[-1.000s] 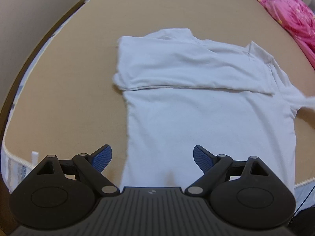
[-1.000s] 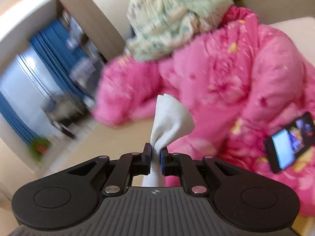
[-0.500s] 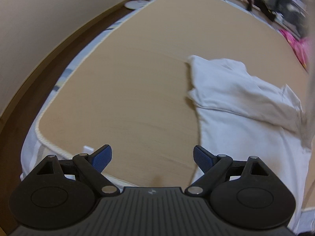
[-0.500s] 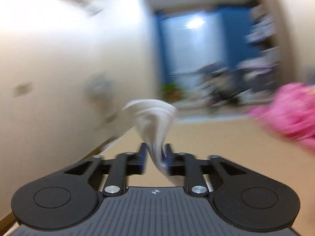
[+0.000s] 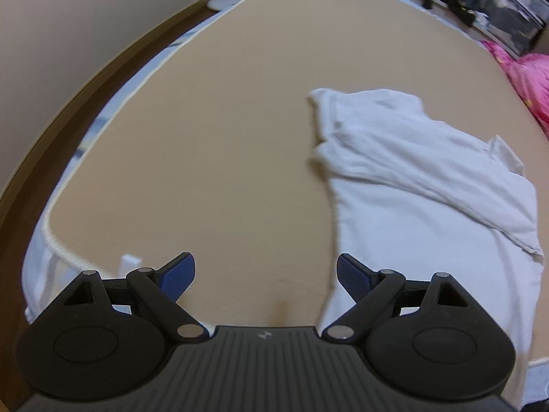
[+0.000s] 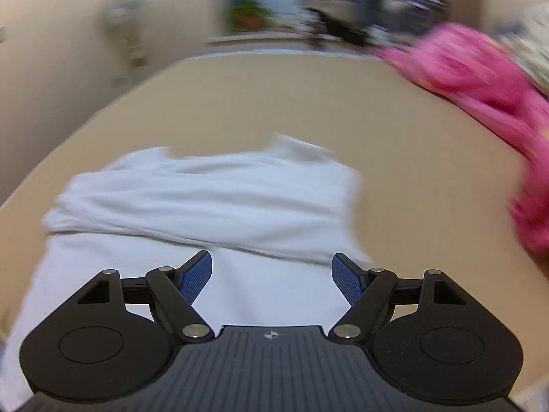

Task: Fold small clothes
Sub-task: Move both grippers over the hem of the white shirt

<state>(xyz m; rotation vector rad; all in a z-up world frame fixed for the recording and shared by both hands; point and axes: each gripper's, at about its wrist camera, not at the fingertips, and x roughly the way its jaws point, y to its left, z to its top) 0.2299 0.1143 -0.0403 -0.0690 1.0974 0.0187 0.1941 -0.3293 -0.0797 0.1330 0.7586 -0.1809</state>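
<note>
We see the white shirt lying on the tan bed, its top part folded over. Both the left gripper and right gripper are wide and empty. We should grasp the shirt's near hem evenly, then fold away slowly.

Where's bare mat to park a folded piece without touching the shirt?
Widest free patch: tan mat left of the white shirt, out to the bed's white edge. A narrower strip lies between the shirt and the pink blanket. Crowded: that far right corner.
</note>
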